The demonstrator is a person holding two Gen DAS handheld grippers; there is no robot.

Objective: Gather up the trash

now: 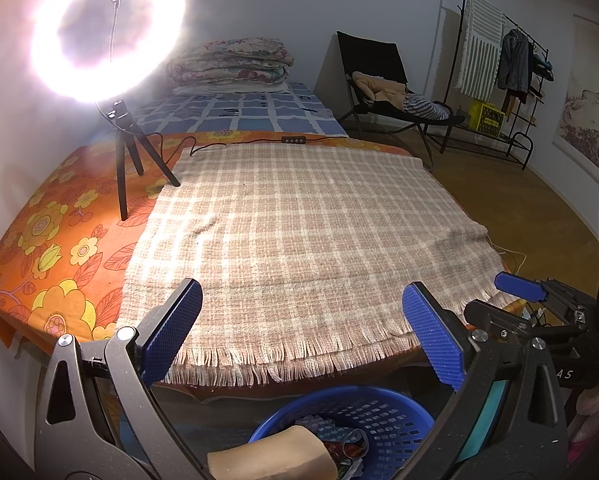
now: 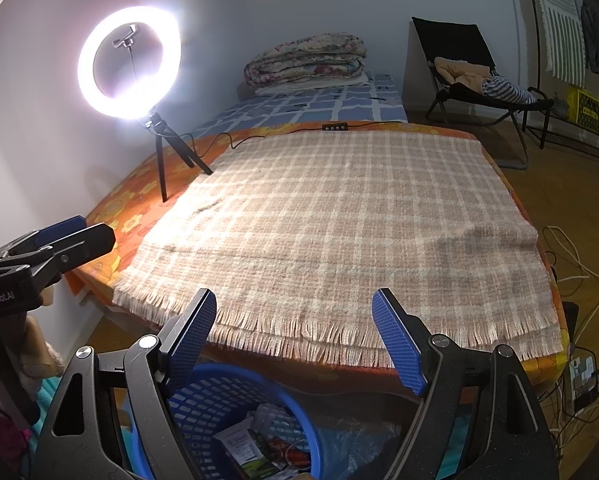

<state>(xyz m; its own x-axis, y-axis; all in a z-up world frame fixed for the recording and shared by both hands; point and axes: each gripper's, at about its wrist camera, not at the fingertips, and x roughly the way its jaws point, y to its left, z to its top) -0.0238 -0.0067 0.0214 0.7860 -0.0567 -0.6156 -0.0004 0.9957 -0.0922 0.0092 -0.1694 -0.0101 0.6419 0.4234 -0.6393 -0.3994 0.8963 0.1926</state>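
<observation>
Left wrist: left gripper (image 1: 301,334) spread apart, empty; at 6 o'clock, blue basket (image 1: 395,404) with tan block (image 1: 271,458) and wrappers. Right wrist: right gripper (image 2: 293,340) parted, empty; basket (image 2: 219,396) at 7 o'clock, wrappers (image 2: 255,448) inside, below plaid blanket (image 2: 339,220).

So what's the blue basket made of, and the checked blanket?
The basket looks like moulded plastic: smooth, slightly shiny, with rows of punched slots. The blanket looks like woven cloth, maybe wool or cotton: matt, with a loose thread fringe along its edge.
</observation>
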